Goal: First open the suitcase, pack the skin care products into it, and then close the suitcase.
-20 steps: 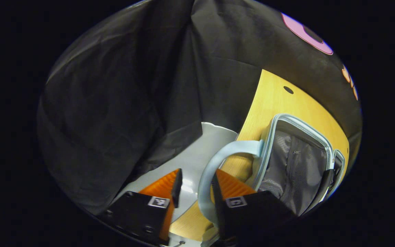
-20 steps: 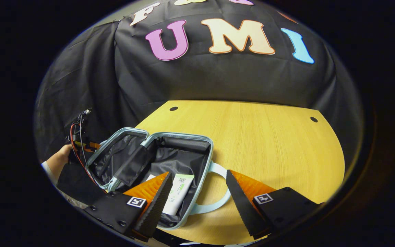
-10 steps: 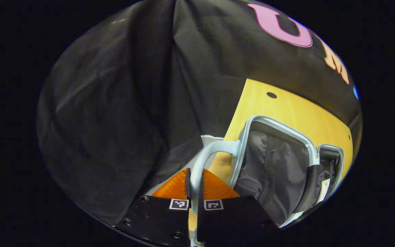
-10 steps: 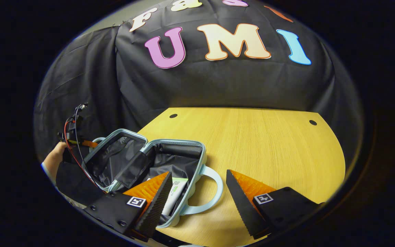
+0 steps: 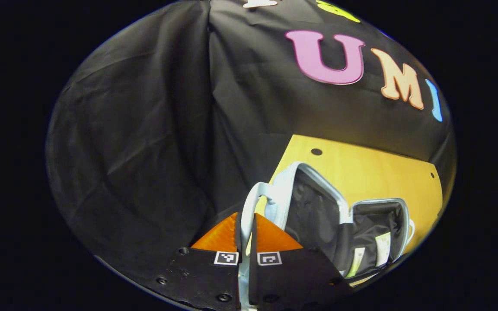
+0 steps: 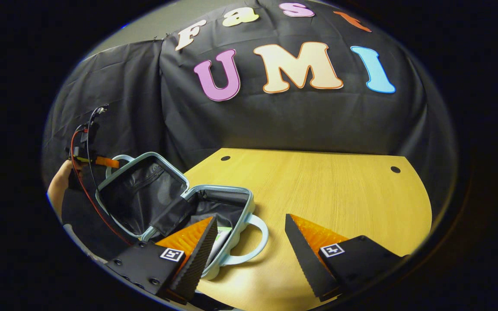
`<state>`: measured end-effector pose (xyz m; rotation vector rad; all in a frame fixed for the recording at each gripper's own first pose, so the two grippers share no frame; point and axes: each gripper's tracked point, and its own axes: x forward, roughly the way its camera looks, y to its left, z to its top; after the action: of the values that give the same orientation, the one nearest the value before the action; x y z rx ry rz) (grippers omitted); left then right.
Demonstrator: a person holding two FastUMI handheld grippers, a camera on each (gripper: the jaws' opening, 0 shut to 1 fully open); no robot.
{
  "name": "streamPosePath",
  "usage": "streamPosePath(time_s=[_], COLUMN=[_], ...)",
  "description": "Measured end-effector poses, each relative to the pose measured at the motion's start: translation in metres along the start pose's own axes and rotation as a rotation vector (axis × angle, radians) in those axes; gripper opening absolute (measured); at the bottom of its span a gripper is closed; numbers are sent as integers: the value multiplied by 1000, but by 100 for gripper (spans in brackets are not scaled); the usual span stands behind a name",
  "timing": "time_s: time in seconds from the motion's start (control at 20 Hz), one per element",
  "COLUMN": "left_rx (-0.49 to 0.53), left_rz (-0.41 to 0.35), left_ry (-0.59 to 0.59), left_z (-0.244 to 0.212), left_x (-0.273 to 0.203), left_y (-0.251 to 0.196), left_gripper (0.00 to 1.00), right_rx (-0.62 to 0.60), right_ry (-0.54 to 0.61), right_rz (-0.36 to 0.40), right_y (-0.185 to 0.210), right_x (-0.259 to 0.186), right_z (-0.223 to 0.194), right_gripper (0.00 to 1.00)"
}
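On the wooden table, your left gripper now squeezes the lid handle and has lifted the suitcase lid halfway up, tubes inside, so closing has begun, while your right gripper waits wide open, holding nothing.

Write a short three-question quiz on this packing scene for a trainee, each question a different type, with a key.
1. True or false: the left gripper is shut on the handle of the suitcase lid.
2. Multiple choice: the right gripper is (A) shut on a tube, (B) open above the table, (C) shut on the lower handle.
3. Fill in: the skin care tubes lie inside the suitcase's ____ half.

Key: 1 true; 2 B; 3 lower (the one resting on the table).
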<state>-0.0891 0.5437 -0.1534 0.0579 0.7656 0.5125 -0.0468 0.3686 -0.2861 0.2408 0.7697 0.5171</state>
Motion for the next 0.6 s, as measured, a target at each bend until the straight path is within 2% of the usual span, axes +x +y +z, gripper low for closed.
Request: streamPosePath(time_s=[0.25, 0.6], left_rx=[56, 113], left_rz=[-71, -186], left_ry=[-72, -131], left_z=[33, 51], left_x=[-37, -72], left_y=[-60, -152], left_gripper=[1, 1], right_rx=[20, 29], right_ry=[-8, -31], right_rz=[29, 47], right_y=[-12, -31], right_x=[-14, -38], right_z=[2, 10], right_gripper=[98, 98])
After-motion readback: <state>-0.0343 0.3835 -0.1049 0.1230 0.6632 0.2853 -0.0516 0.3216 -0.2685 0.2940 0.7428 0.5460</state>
